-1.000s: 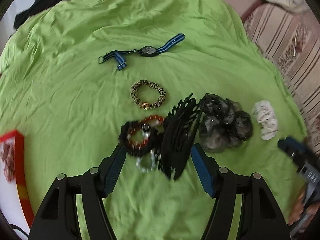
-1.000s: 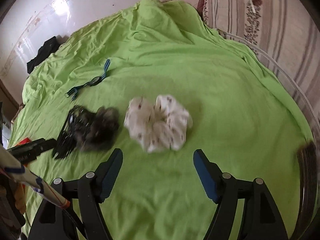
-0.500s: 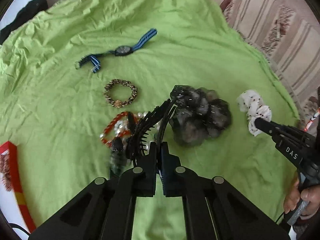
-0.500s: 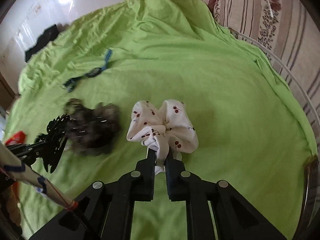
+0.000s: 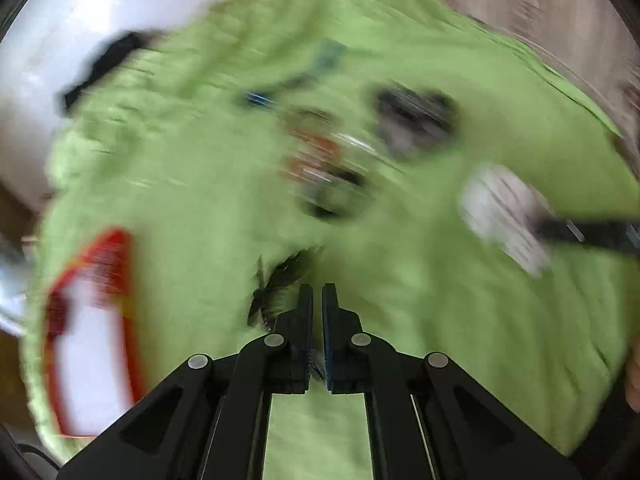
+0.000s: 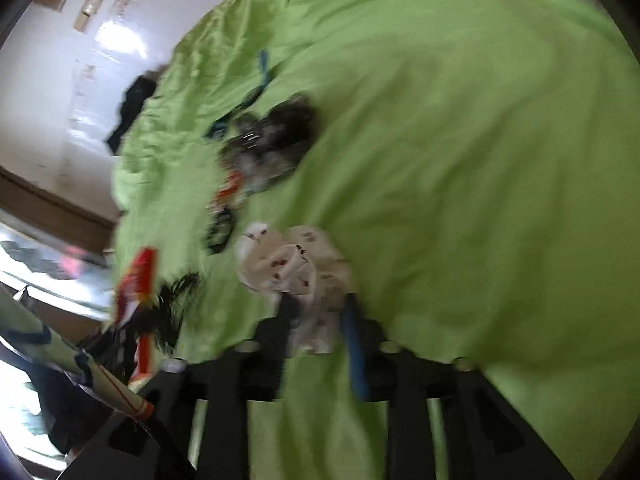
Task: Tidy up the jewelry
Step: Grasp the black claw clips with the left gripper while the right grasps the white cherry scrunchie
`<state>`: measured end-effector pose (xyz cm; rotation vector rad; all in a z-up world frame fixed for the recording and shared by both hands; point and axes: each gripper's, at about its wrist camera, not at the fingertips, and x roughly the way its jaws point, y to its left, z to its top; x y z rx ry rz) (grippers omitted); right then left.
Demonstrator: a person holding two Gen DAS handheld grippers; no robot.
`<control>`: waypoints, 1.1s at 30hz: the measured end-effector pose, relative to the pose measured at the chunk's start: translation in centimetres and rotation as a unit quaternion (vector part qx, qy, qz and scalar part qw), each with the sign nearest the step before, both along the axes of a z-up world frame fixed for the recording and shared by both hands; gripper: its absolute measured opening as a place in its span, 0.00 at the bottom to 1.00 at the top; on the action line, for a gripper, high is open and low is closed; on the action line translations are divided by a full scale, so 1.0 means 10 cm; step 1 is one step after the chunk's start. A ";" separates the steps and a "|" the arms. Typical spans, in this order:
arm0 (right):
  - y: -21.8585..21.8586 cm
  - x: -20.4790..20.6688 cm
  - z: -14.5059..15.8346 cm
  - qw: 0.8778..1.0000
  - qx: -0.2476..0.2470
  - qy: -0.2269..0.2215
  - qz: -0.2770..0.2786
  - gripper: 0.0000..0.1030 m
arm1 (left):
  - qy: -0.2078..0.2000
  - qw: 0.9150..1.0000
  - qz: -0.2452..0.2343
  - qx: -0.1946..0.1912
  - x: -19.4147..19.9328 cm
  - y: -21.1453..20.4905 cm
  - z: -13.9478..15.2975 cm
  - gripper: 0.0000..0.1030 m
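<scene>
- Both views are smeared by motion, so small details are hard to make out.
- The left gripper [image 5: 317,294] has its fingers nearly together, clamped on the black clip [image 5: 280,280]; only the clip's toothed end shows, sticking out to the left of the fingertips, the rest hidden between the pads.
- The right gripper [image 6: 320,316] is pinched on the white scrunchie [image 6: 294,262]; the fabric bulges out ahead of the fingers and a fold hangs down between them. The jaws stand a little apart around the cloth, and blur hides the exact gap.
- In the left view the scrunchie [image 5: 500,216] appears as a white smudge near the right edge of the green sheet [image 5: 180,200], with the right gripper's dark finger reaching in from the frame edge.
- Mid-sheet lies a dark scrunchie [image 5: 416,120], just a grey-black blot.
- Beside it, toward the centre, the bracelets [image 5: 320,164] blur into orange, white and black streaks; single pieces cannot be told apart.
- Farther back, the blue-strapped watch [image 5: 324,60] is a faint streak.
- At the left edge of the sheet sits a red-rimmed box [image 5: 92,320], cut off by blur at its lower end.
- A black item [image 5: 108,64] lies at the far left corner, unidentifiable.
</scene>
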<state>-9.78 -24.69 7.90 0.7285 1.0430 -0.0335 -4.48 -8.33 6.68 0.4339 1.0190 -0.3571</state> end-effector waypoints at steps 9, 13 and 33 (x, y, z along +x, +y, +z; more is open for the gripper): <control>-0.21 -0.17 0.35 0.995 -0.092 -0.025 -0.016 0.57 | 0.066 0.981 0.023 -0.184 -0.13 0.50 0.39 0.53; -0.16 -0.21 0.37 0.996 -0.075 -0.041 -0.008 0.62 | 0.045 0.973 0.089 -0.210 -0.11 0.98 0.49 0.64; 0.77 0.30 0.08 0.973 -0.190 -0.029 0.131 0.46 | 0.105 0.973 0.124 -0.163 0.47 0.72 -0.34 0.56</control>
